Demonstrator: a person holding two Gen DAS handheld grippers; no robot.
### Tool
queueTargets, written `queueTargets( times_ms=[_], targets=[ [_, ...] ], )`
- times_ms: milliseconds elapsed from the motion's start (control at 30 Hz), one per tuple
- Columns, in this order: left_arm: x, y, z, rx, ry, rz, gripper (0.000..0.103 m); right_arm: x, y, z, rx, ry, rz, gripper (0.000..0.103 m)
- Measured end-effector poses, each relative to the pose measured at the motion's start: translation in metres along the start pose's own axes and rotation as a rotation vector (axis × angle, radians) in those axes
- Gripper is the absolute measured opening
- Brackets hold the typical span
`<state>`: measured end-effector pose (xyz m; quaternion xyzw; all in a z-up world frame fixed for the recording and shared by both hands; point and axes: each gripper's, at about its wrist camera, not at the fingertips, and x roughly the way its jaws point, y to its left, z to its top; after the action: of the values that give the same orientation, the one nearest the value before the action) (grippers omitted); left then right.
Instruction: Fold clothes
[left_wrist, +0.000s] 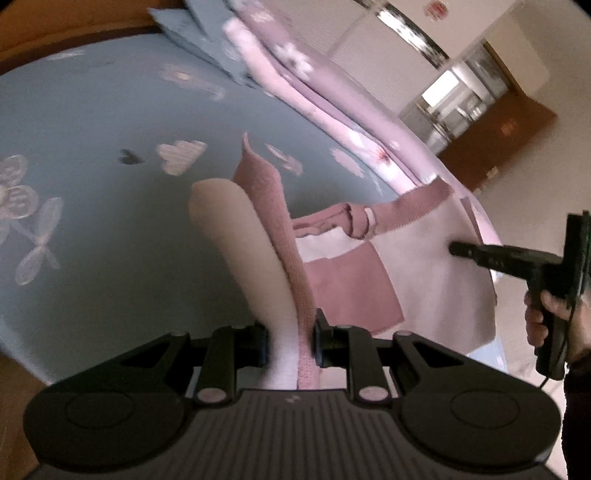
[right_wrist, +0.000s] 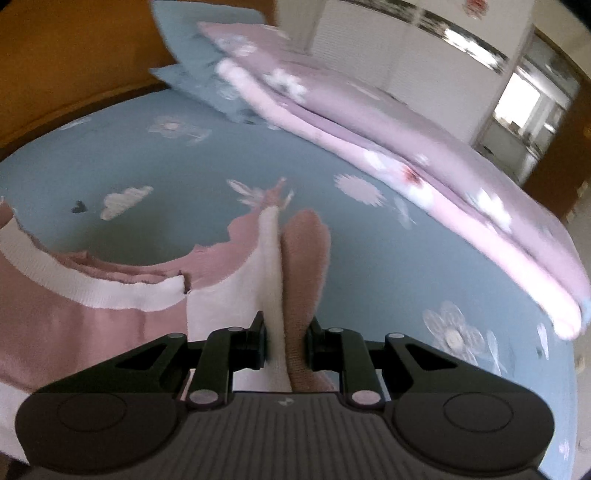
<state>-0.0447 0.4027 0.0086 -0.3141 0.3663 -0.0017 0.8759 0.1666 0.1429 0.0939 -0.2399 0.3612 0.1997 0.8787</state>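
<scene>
Pink and white knitted sweater (left_wrist: 347, 284) hangs stretched above the blue bedsheet (left_wrist: 110, 206), raised at two points; the left gripper (left_wrist: 290, 343) is clenched on a fold of it; the right gripper (right_wrist: 286, 341) is clamped on another fold; a folded lilac quilt (right_wrist: 406, 147) lies beyond.

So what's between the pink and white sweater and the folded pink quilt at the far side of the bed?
In the right wrist view, only bare blue floral bedsheet lies between the sweater and the folded quilt; nothing else sits on that stretch.
</scene>
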Motion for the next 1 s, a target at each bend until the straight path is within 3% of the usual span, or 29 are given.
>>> queueTargets(
  times_ms=[233, 367, 667, 1000],
  targets=[
    [-0.027, 0.048, 0.006, -0.104, -0.090, 0.062, 0.020, 0.038, 0.080, 0.072, -0.104, -0.030, 0.060, 0.023],
    [-0.028, 0.070, 0.017, -0.154, -0.124, 0.091, 0.020, 0.065, 0.106, 0.112, -0.147, -0.039, 0.098, 0.023],
    [-0.001, 0.110, 0.048, -0.193, -0.227, 0.152, 0.020, 0.132, 0.149, 0.193, -0.270, -0.081, 0.123, 0.023],
    [0.047, 0.136, 0.058, -0.204, -0.291, 0.174, 0.020, 0.204, 0.216, 0.244, -0.370, -0.104, 0.100, 0.023]
  ],
)
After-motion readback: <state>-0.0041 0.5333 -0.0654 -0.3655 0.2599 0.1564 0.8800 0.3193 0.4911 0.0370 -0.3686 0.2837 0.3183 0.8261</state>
